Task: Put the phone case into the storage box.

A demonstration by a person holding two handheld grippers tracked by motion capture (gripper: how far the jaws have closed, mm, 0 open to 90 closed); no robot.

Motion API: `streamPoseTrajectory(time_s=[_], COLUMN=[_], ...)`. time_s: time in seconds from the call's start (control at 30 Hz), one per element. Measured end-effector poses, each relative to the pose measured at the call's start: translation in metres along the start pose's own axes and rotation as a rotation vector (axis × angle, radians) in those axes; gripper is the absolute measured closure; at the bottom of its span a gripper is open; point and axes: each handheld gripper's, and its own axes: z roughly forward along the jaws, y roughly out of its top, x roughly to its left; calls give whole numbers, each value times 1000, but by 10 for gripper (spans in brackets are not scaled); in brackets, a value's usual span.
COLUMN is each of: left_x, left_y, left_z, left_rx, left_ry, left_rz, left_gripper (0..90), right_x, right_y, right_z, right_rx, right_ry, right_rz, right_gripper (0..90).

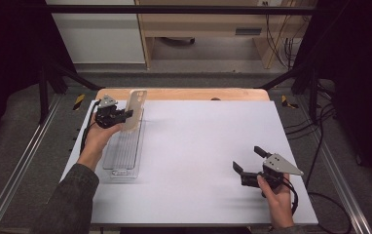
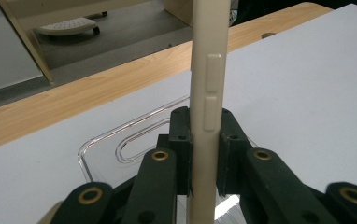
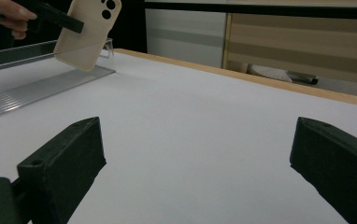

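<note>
Beige and slim, the soft plastic phone case [image 1: 135, 109] is sitting pinched between the jaws of the left gripper [image 1: 125, 116], which is clamping it across its thin edges near the lower half. In the left gripper view the beige phone case [image 2: 205, 107] is standing upright, its raised side buttons facing the camera. It is hanging above the far end of the clear, ribbed plastic tray [image 1: 124, 155], which is lying lengthwise along the left side of the white table top [image 1: 198, 146]; whether the case's lower corner is touching the tray is hard to tell. In the right gripper view the camera cut-outs are showing at the case's upper end [image 3: 89, 32]. Well apart, the right gripper [image 1: 246, 160] is hovering near the table's right front, its jaws spread wide and gripping nothing.
</note>
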Motion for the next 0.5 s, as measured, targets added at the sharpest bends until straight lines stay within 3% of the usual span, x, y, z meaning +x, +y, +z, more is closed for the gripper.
streamPoseTrajectory(time_s=[0.5], left_x=[3], left_y=[-2], left_z=[3], left_rx=[10], left_ry=[0], left_rz=[-12], left_gripper=[788], right_x=[0], right_y=[-1], right_z=[1], right_rx=[8], right_ry=[4], right_rz=[1], right_gripper=[31])
